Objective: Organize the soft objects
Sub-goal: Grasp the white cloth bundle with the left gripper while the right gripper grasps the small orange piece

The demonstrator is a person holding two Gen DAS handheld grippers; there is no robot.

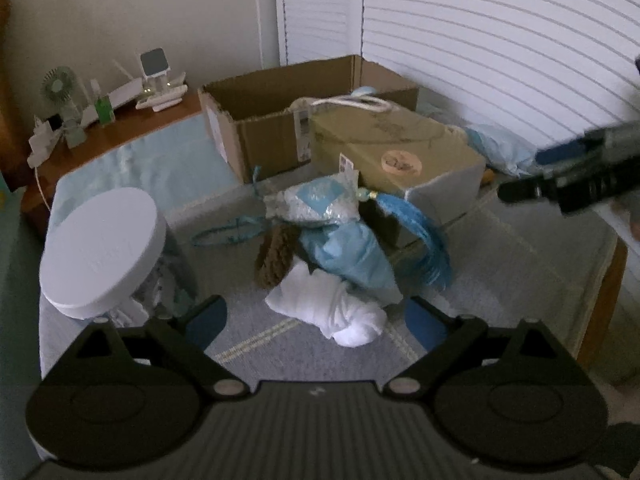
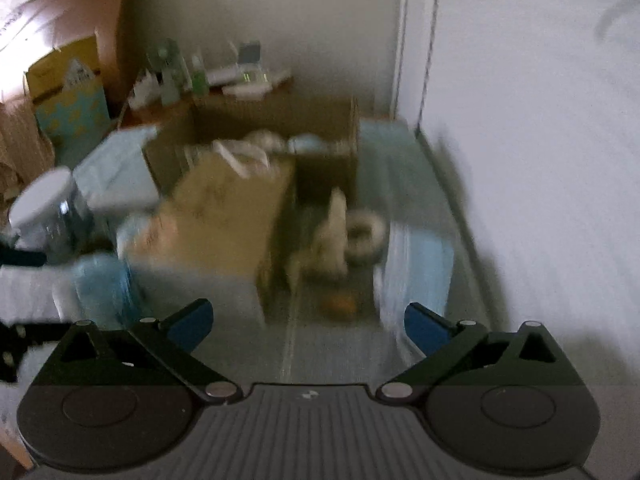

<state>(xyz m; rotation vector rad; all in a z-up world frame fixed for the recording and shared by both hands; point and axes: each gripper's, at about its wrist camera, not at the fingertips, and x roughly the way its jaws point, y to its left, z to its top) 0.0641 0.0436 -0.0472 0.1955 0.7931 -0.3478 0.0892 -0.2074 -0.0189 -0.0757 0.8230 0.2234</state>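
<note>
Left hand-held gripper (image 1: 316,322): jaws spread wide, holding nothing, poised above a white rolled cloth (image 1: 330,306) near the table's front edge. Behind the cloth lies a heap: a light blue fabric bundle (image 1: 350,254), a brown fuzzy plush piece (image 1: 276,258), a silvery-blue patterned pouch (image 1: 314,204) and a blue tassel (image 1: 420,236).

Right hand-held gripper (image 2: 308,328): jaws likewise wide, empty.

Containers: an open brown cardboard box (image 1: 260,120) toward the far edge, contents not visible; a tan cardboard carrier with white rope handles (image 1: 394,140) beside it; a white-lidded clear jar (image 1: 102,248) at the left edge, contents indistinct.

The right wrist view is heavily motion-blurred; a pale ring-shaped item (image 2: 364,238) there cannot be identified.
</note>
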